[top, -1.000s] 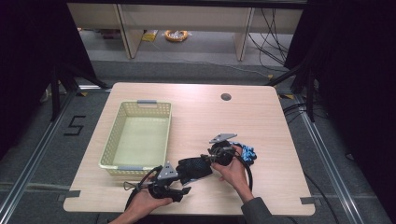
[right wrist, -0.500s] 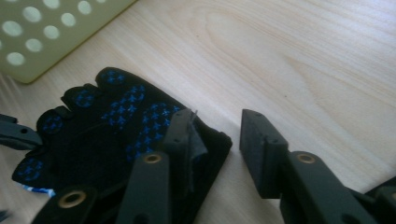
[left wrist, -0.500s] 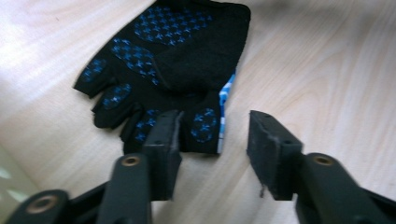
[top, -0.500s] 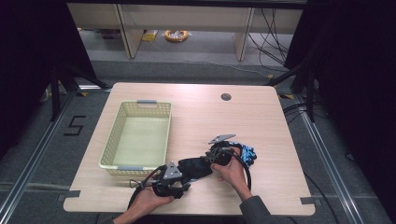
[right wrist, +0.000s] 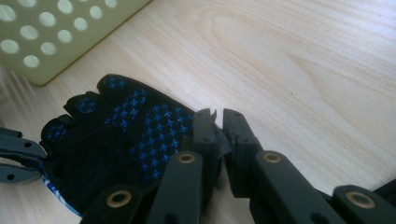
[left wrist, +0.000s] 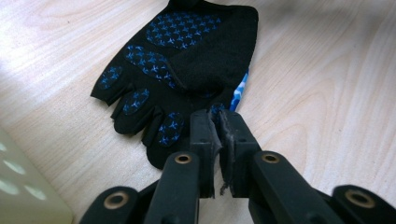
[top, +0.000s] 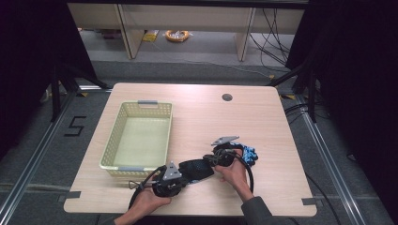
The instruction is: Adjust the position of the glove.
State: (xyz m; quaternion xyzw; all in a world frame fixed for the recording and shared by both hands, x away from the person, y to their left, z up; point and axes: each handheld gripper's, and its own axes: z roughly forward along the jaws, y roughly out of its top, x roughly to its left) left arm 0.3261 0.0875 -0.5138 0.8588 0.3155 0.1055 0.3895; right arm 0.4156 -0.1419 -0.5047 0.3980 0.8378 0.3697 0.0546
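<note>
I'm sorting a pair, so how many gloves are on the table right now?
2, it seems. One black glove lies between the two grippers near the basket; a blue patterned one peeks out beside the right hand, mostly hidden.

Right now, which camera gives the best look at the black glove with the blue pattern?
The left gripper view: the glove lies spread out, palm and short fingers clear. The right gripper view catches it partly cut off behind the jaws. In the high view it is a small dark shape between both grippers.
</note>
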